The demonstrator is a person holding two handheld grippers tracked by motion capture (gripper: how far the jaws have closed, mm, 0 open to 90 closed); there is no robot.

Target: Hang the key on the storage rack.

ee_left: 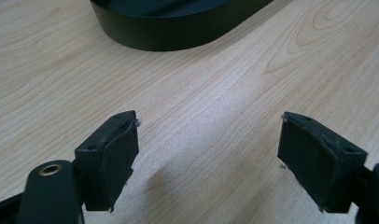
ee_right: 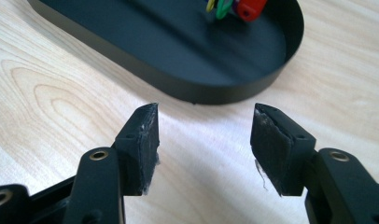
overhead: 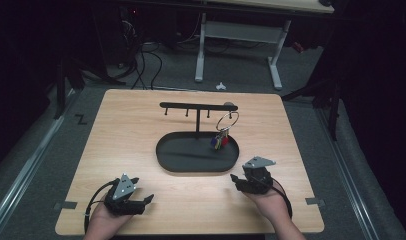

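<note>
The right claw [overhead: 241, 181] rests low on the counter [overhead: 136, 145] at about five o'clock from the tray, its jaws spread wide with bare wood between them; in the right gripper view its worn pads [ee_right: 143, 140] frame the near rim of the black oval tray [ee_right: 187, 88]. The left claw [overhead: 141, 200] sits at about seven o'clock from the tray, jaws likewise wide apart and gripping nothing, the tray wall [ee_left: 169, 35] at twelve o'clock in its own view.

Outward from the claws, the tray [overhead: 191, 162] lies at the counter's middle. A black post rises from it and carries a crossbar with small hooks [overhead: 191, 106]. From the crossbar's right end, at about one o'clock from the tray's centre, hangs a metal key ring [overhead: 227, 121] with a bunch of coloured tags [overhead: 219, 142] dangling over the tray's right part; the red and green tags [ee_right: 234, 7] show at twelve o'clock in the right gripper view.

The counter is pale wood grain with rounded corners. Around it lies grey floor [overhead: 36, 200], with tape marks near its front corners. At twelve o'clock a white-legged desk [overhead: 238, 35] stands in the dark room, black cables [overhead: 141, 65] on the floor at eleven.
</note>
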